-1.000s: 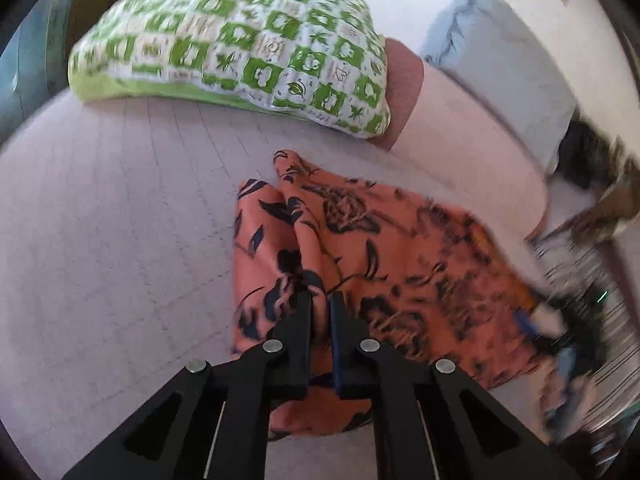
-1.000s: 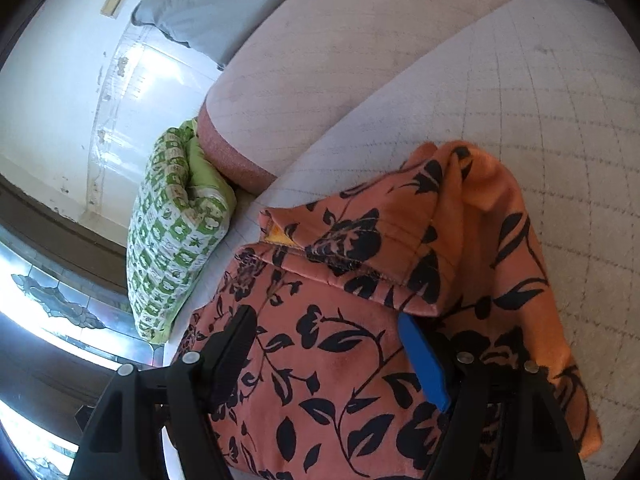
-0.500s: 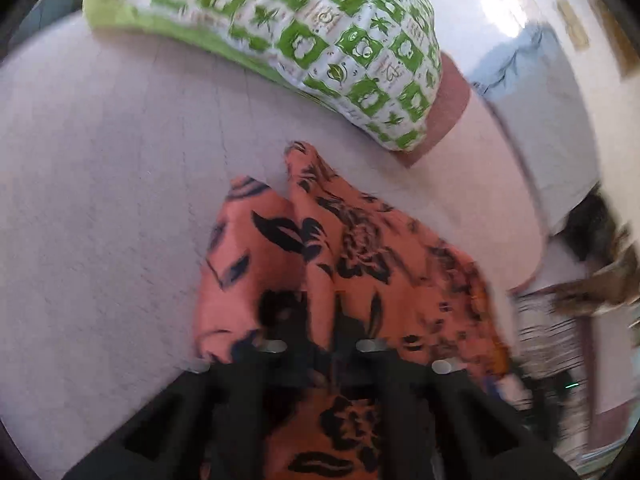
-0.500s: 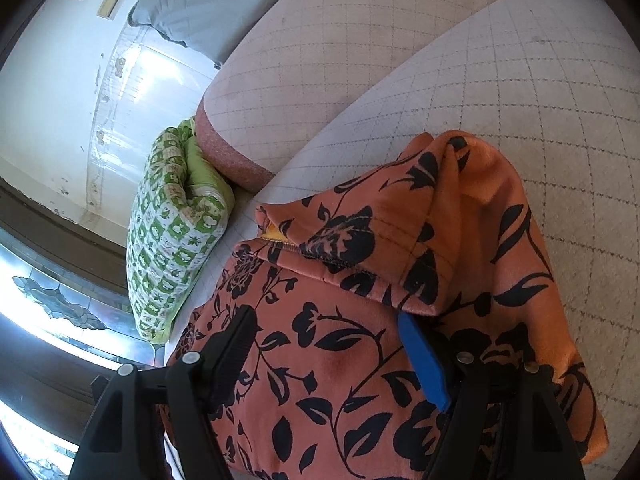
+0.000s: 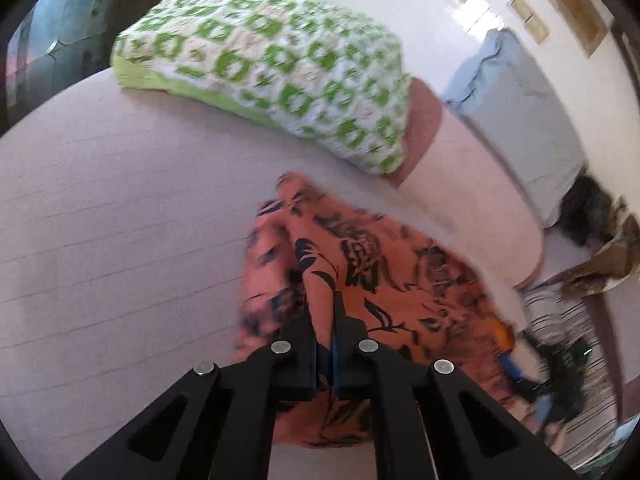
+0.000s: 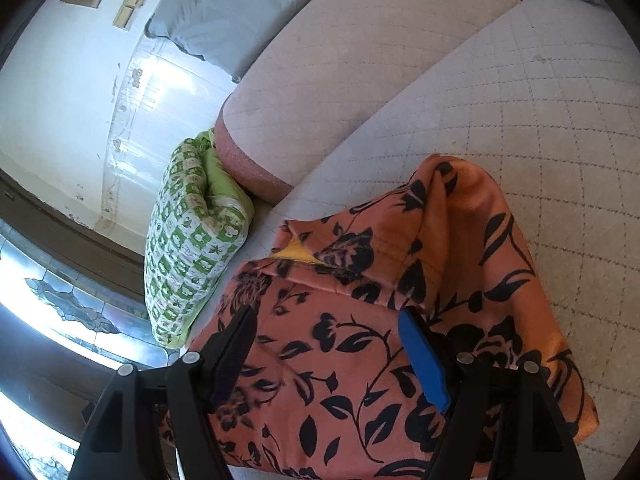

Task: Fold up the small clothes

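Note:
An orange garment with a black floral print (image 5: pixel 380 264) lies on a pale quilted sofa seat (image 5: pixel 120 240). My left gripper (image 5: pixel 323 312) is shut on a raised fold of this garment near its near edge. In the right wrist view the same garment (image 6: pixel 360 320) fills the lower middle, partly folded over, with a yellow inner patch showing. My right gripper (image 6: pixel 328 320) is open, its two fingers spread wide over the cloth, with nothing held between them.
A green-and-white patterned pillow (image 5: pixel 280 68) lies at the back of the seat, also in the right wrist view (image 6: pixel 192 248). A grey cushion (image 5: pixel 520 120) rests on the sofa back. The quilted seat (image 6: pixel 540 120) extends to the right.
My left gripper has moved with the pinched fold, and its view has swung back to show more of the pillow and room. The right gripper has stayed open over the garment.

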The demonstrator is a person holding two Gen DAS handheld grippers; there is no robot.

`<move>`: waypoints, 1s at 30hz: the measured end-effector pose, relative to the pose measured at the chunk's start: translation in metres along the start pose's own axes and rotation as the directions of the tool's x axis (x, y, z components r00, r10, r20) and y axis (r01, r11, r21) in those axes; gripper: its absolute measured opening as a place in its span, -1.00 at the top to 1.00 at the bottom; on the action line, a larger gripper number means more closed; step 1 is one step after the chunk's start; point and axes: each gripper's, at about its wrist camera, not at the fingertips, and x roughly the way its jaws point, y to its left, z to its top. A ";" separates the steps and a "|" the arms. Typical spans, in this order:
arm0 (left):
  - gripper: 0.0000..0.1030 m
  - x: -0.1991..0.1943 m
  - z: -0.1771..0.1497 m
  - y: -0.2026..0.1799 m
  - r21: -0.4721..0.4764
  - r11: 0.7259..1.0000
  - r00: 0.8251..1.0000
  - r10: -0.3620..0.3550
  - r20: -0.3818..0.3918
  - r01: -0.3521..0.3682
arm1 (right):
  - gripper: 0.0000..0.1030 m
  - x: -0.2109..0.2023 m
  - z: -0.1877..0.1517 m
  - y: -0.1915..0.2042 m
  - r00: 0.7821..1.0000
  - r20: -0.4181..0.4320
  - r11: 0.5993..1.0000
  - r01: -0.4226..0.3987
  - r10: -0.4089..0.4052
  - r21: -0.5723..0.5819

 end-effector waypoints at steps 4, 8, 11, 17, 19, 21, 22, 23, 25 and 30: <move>0.79 0.046 -0.003 0.037 -0.094 0.994 0.986 0.030 -0.164 -0.046 | -0.48 0.017 -0.002 0.001 0.997 -0.063 0.999 0.038 -0.039 -0.023; 0.74 0.047 0.006 0.030 -0.052 0.996 0.985 0.066 -0.159 -0.075 | -0.48 0.021 -0.003 0.022 0.994 -0.106 0.988 0.010 -0.027 -0.153; 0.71 0.053 0.006 0.022 0.024 0.994 0.981 0.113 -0.155 -0.111 | -0.48 0.040 -0.007 0.032 0.981 -0.165 0.964 0.058 -0.103 -0.260; 0.28 0.056 0.009 0.027 0.040 0.989 0.980 0.145 -0.137 -0.141 | -0.43 0.064 0.064 0.032 0.950 0.075 0.907 0.312 -0.304 -0.281; 0.28 0.051 0.008 0.031 0.022 0.989 0.980 0.148 -0.133 -0.146 | -0.44 0.049 0.097 0.021 0.951 0.176 0.954 0.278 -0.255 -0.116; 0.28 0.042 0.007 0.023 0.039 0.978 0.973 0.209 -0.100 -0.206 | -0.46 0.032 0.104 0.018 0.968 0.193 0.986 0.167 -0.159 -0.025; 0.28 0.031 0.005 0.020 0.058 0.970 0.968 0.241 -0.066 -0.237 | -0.46 0.027 0.098 0.022 0.975 0.185 0.990 0.133 -0.124 -0.042; 0.28 0.018 0.006 0.009 0.083 0.955 0.959 0.285 -0.001 -0.284 | -0.46 0.025 0.090 0.027 0.979 0.168 0.989 0.127 -0.113 -0.074; 0.19 -0.004 0.006 -0.008 0.097 0.938 0.940 0.321 0.116 -0.332 | -0.46 0.024 0.061 0.035 0.991 0.078 0.980 0.123 -0.112 -0.158; -0.37 -0.018 -0.007 -0.039 0.139 0.945 0.945 0.268 0.185 -0.295 | -0.46 0.014 -0.014 0.029 0.991 -0.104 0.982 0.062 -0.081 -0.176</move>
